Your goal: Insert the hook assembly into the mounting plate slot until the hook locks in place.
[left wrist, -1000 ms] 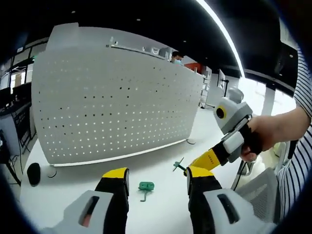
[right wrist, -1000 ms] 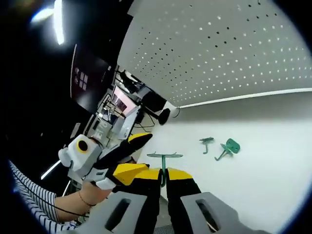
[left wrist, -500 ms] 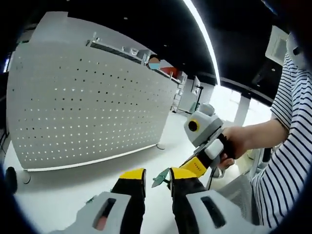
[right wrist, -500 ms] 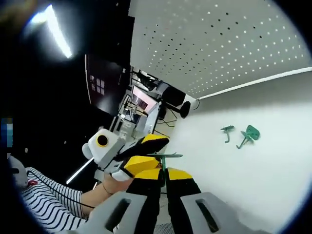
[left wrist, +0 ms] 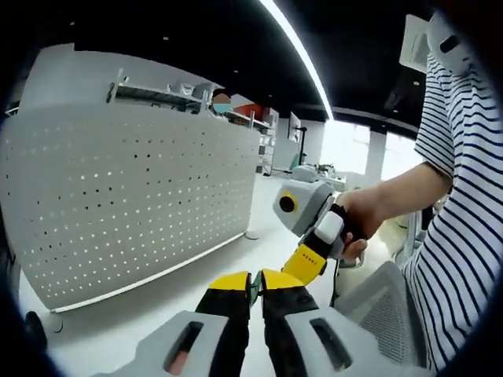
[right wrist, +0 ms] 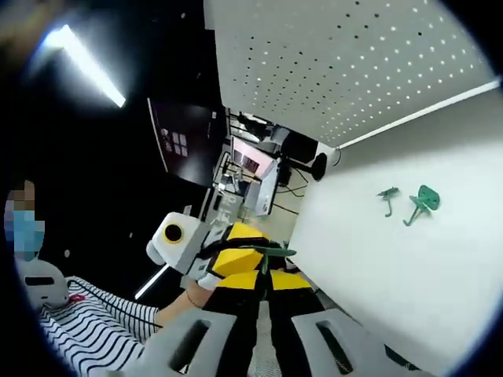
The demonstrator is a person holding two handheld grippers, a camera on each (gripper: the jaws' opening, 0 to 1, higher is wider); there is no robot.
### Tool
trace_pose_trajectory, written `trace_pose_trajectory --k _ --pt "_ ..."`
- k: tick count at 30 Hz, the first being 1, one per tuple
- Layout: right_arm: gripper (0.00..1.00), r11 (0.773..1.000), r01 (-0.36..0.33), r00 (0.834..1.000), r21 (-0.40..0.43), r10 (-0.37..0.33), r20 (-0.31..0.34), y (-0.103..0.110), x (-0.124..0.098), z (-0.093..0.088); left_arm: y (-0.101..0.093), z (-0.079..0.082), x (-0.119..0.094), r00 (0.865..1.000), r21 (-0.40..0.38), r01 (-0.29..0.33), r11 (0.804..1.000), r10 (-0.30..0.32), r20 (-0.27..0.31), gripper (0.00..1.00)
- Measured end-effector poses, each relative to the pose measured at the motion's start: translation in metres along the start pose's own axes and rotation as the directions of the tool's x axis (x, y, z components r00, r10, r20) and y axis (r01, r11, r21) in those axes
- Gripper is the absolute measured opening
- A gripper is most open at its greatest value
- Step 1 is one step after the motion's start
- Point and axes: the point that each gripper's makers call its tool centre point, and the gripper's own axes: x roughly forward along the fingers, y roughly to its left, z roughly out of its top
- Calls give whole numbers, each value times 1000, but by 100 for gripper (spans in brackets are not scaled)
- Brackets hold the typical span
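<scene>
A small green hook piece (left wrist: 253, 287) sits pinched between the yellow tips of my left gripper (left wrist: 253, 281), which is shut on it. My right gripper (left wrist: 297, 263) reaches in from the right and meets the same spot. In the right gripper view, the green hook piece (right wrist: 271, 251) sticks up from my right gripper (right wrist: 265, 276), shut on it, with the left gripper (right wrist: 250, 250) clamped on it from the left. The white pegboard plate (left wrist: 118, 204) stands upright on the white table (right wrist: 409, 267). Two more green hook parts (right wrist: 387, 196) (right wrist: 424, 203) lie on the table near the pegboard (right wrist: 338, 63).
A person in a striped shirt (left wrist: 464, 196) holds both grippers at the table's edge, beside a grey mesh chair (left wrist: 377, 306). A black round object (right wrist: 318, 166) stands at the pegboard's end. Monitors and desks (right wrist: 251, 169) fill the dark room beyond.
My left gripper's jaws have closed on the green hook piece that the right gripper holds. Both views have swung, and the grippers are now closer together.
</scene>
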Motion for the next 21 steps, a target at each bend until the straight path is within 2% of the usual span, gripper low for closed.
trace_pose_trajectory --k 2,3,6,10,12,13,17,20,21 --pt "2 999 26 1000 -28 -26 0 -2 3 -1 5 -5 -1 1000 5 -19 1000 19 -20 3" --pt "2 996 50 999 -80 -49 12 -6 3 2 6 -6 0 999 2 -33 999 33 -27 3" --pt "3 983 95 995 -156 -89 45 -9 4 10 13 -12 -1 996 -6 -79 997 79 -47 2" --pt "7 947 145 989 -286 -128 79 -7 5 20 20 -12 -6 992 -70 -128 989 127 -20 2" --pt "7 939 152 988 -307 -135 75 -6 6 20 28 -17 -9 983 -88 -179 980 176 -44 2" --pt "8 935 160 987 -317 -142 80 -5 6 20 29 -18 -9 983 -83 -183 980 180 -48 2" --pt "9 900 204 978 -386 -170 120 -1 5 26 38 -21 -12 972 -112 -232 966 226 -61 2" --pt "11 883 219 974 -416 -172 147 3 3 29 48 -28 -17 955 -133 -290 948 279 -97 2" --pt "12 867 240 969 -436 -190 156 4 2 30 49 -28 -17 954 -137 -296 945 284 -98 2"
